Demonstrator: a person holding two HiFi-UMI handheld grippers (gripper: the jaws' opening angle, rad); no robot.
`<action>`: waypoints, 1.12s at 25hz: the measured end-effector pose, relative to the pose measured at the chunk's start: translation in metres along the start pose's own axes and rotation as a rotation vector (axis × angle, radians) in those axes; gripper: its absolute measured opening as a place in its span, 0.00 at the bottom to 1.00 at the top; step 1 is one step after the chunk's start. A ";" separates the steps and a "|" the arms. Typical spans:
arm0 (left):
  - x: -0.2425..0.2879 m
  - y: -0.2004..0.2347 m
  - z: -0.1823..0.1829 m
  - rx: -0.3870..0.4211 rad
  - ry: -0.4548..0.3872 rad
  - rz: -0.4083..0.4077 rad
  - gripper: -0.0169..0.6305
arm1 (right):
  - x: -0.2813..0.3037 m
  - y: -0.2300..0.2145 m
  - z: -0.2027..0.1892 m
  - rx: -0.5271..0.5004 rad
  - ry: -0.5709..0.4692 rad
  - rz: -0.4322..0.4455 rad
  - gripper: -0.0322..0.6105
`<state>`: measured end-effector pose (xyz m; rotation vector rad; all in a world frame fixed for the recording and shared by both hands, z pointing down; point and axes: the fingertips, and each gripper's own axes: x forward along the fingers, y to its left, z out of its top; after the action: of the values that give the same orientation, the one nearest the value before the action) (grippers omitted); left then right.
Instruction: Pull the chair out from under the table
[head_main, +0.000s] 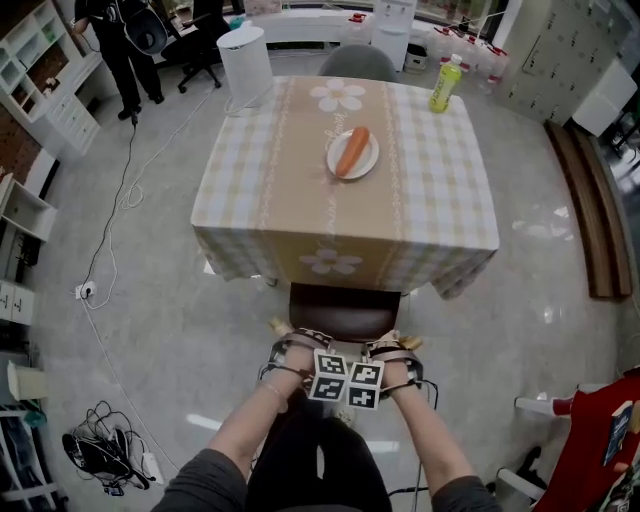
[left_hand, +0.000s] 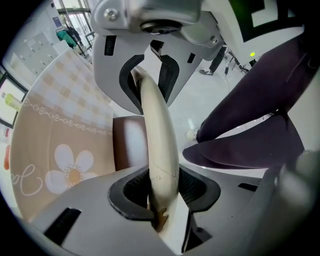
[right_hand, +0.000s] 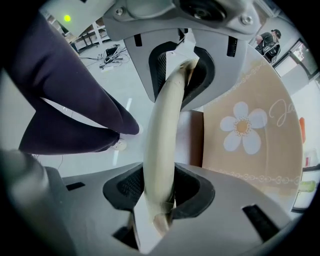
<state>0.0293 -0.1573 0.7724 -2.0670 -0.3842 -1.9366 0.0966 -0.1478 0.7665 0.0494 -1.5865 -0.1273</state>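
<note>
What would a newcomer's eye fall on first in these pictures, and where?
The left gripper and right gripper, side by side at the head view's bottom, each clamp the cream back rail of the chair tucked under the table. Mid-table sits a plate with an orange carrot; a green bottle stands at the far right corner.

No legible text; tablecloth script cut off.

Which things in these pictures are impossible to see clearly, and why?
Legs of the chair, head view: hidden under the tablecloth.
Label of the bottle, head view: too small to read.
The far chair, head view: only its back shows past the tablecloth.
The standing person, head view: cut off by the top edge.
</note>
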 end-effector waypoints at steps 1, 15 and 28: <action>0.000 -0.004 0.002 -0.004 0.001 -0.001 0.25 | 0.000 0.004 -0.001 -0.005 -0.001 0.002 0.26; 0.002 -0.041 0.018 -0.037 0.014 0.017 0.25 | -0.003 0.043 0.000 -0.038 -0.012 -0.007 0.26; 0.008 -0.076 0.032 -0.047 0.019 0.043 0.25 | -0.002 0.080 0.002 -0.047 -0.010 -0.027 0.26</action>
<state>0.0305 -0.0747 0.7801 -2.0663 -0.2908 -1.9574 0.0981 -0.0676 0.7735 0.0342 -1.5930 -0.1860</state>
